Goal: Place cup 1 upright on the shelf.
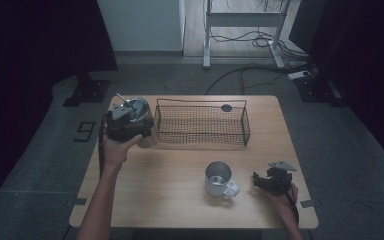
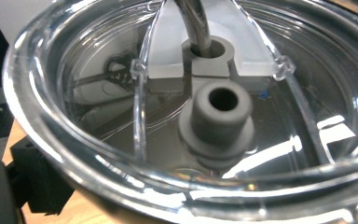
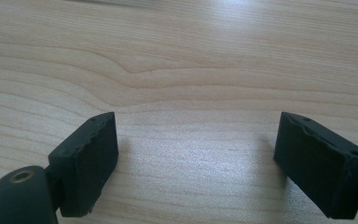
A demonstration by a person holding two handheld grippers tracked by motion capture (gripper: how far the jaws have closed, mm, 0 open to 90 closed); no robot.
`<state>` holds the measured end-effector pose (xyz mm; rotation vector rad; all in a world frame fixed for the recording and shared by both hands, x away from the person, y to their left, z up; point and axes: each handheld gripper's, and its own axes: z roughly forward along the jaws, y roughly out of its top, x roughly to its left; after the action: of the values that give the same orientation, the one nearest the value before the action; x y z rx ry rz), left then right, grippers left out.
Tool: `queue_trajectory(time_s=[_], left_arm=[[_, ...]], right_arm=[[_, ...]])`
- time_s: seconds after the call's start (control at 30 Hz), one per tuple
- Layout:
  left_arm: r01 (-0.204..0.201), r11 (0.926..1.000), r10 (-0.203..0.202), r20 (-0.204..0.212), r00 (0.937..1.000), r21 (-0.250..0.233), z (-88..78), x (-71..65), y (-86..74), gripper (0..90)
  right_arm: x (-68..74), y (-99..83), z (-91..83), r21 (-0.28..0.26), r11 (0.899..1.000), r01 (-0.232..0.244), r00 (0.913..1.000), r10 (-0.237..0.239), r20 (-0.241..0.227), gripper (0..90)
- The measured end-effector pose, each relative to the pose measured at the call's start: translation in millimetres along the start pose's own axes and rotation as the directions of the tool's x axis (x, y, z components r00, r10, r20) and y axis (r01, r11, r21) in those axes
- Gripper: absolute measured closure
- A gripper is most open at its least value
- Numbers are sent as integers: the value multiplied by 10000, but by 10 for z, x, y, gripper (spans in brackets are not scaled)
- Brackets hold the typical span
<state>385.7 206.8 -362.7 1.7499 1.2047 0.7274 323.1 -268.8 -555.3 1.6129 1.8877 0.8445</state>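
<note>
A steel tumbler (image 1: pixel 142 117) with a clear lid (image 2: pixel 98 154) and a metal straw (image 2: pixel 196 25) is at the table's far left corner. My left gripper (image 1: pixel 122 124) is closed around it from the near-left side, and the lid sits right under its camera. One black jaw shows at the lower left against the tumbler's wall. A grey plug (image 2: pixel 221 116) sits in the lid beside the straw. My right gripper (image 3: pixel 196 154) rests low over bare wood at the near right (image 1: pixel 257 181), its jaws wide apart with nothing between them.
A black wire basket (image 1: pixel 202 125) stands at the back middle, just right of the tumbler, with a small dark disc (image 1: pixel 226 107) at its far rim. A steel mug (image 1: pixel 219 179) stands on the wooden table (image 1: pixel 170 200), left of the right gripper.
</note>
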Motion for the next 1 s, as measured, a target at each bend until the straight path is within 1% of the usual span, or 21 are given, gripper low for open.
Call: queue_trajectory(time_s=[0.2, 0.47, 0.7, 1.0], left_arm=[[-109, 9999, 109, -29, 9999, -24, 20, -44, 73, 40], [-124, 9999, 125, -74, 9999, 76, 92, -78, 92, 40], [-84, 9999, 85, -73, 9999, 123, 200, -114, 121, 40], [-61, 9999, 60, 102, 9999, 107, 344, -155, 144, 40]], right_arm=[[0, 0, 1, -18, 10000, -14, 10000, 14, -9, 132], [2, -1, 3, -29, 10000, -7, 10000, 7, 7, 132], [2, -1, 3, -29, 10000, -16, 10000, 16, 5, 132], [1, -1, 2, -34, 10000, -21, 10000, 21, -3, 133]])
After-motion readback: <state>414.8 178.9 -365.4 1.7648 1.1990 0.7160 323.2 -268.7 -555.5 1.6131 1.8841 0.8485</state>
